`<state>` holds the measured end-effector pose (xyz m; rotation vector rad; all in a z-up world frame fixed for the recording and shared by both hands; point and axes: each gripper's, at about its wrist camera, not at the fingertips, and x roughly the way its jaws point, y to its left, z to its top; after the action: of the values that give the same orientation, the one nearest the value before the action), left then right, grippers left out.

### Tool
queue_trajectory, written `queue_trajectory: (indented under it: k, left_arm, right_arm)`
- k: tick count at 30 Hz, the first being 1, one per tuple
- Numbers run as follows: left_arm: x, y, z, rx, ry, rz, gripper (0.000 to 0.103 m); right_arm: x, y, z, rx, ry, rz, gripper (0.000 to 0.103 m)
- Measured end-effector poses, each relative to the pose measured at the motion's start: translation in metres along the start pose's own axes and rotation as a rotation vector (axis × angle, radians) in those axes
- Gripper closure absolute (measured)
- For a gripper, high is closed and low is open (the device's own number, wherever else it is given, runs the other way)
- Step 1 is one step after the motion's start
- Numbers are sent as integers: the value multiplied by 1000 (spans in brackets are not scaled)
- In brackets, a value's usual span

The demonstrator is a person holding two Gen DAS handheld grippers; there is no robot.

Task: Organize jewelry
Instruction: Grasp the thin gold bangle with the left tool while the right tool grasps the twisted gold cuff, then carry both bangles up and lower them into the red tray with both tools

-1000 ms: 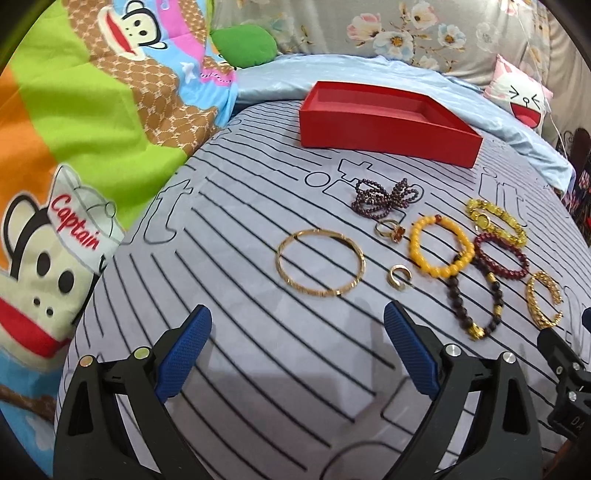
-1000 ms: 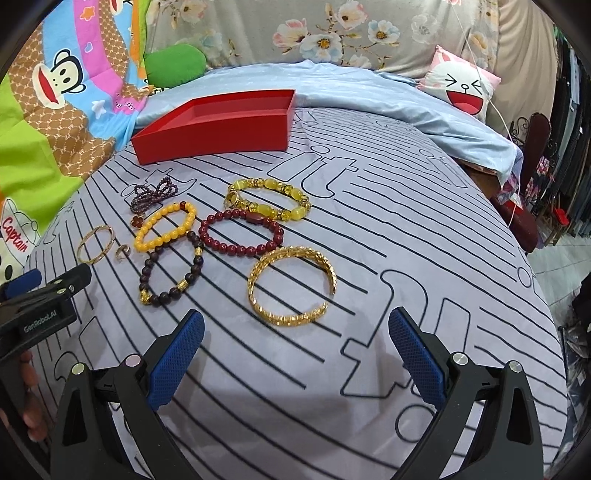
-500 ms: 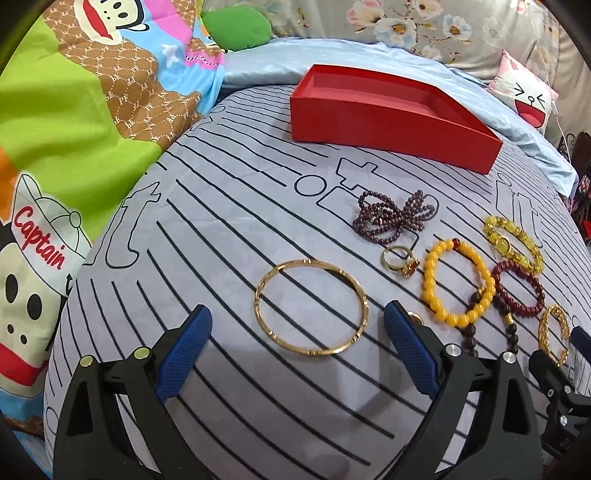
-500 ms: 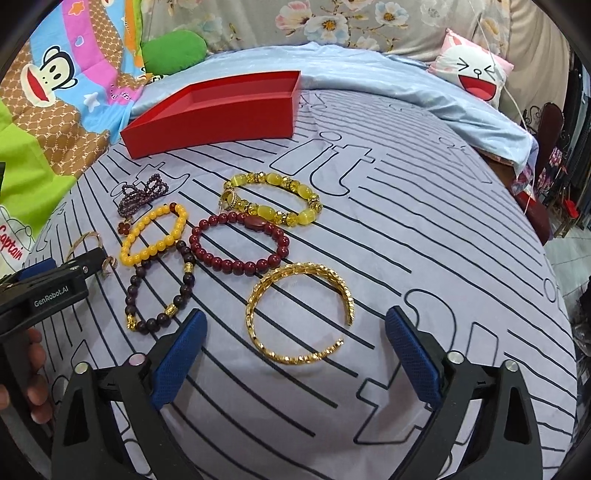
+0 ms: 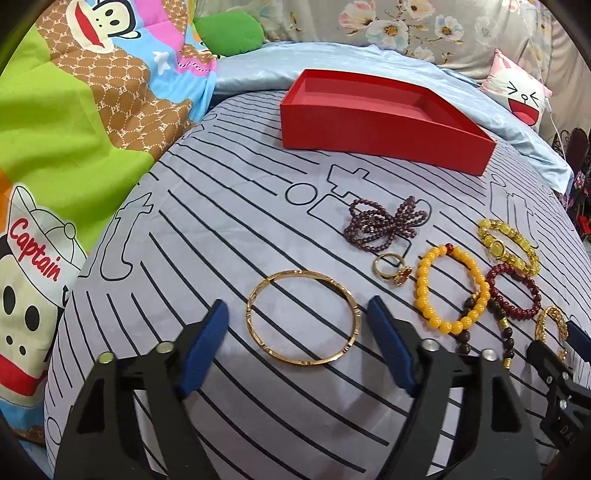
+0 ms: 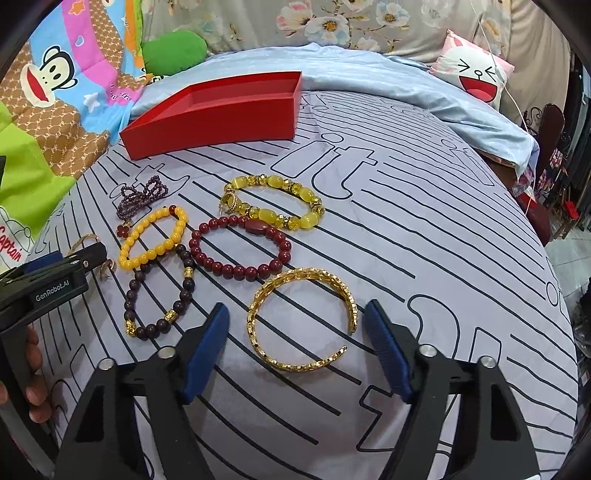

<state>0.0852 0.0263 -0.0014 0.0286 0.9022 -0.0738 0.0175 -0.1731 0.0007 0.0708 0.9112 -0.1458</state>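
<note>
A thin gold bangle [image 5: 301, 317] lies on the striped grey bedsheet, between the open fingers of my left gripper [image 5: 299, 325]. A wide gold cuff bracelet [image 6: 301, 319] lies between the open fingers of my right gripper [image 6: 297, 325]. Both grippers are empty. Around them lie a yellow bead bracelet [image 5: 450, 288], a dark red bead bracelet [image 6: 240, 249], a brown bead bracelet [image 6: 159, 291], a yellow stone bracelet [image 6: 273, 201], a purple bead string [image 5: 384, 223] and a gold ring [image 5: 391, 267]. An empty red box [image 5: 380, 122] stands at the back.
A colourful monkey-print blanket [image 5: 74, 129] lies left of the sheet, with a green cushion [image 5: 229, 31] behind it. A light blue quilt [image 6: 388, 85] and a pink cartoon pillow [image 6: 476, 75] lie at the back right. The bed edge drops off on the right.
Both grippers have moved forward and down toward the sheet. The gold bangle now sits between the left fingers, the gold cuff between the right fingers. No jewelry has moved.
</note>
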Motion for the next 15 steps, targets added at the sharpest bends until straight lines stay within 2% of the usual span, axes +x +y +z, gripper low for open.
queue_trajectory:
  k: [2,15]
  left_arm:
    - [-2,-2,-1,10,-7,-5,43]
    - [-17,-4,-13,-4,18,-37,44]
  right_arm:
    - [-1,1,0,-7,-4,4,45]
    - [-12,-5,-7,9,14,30,48]
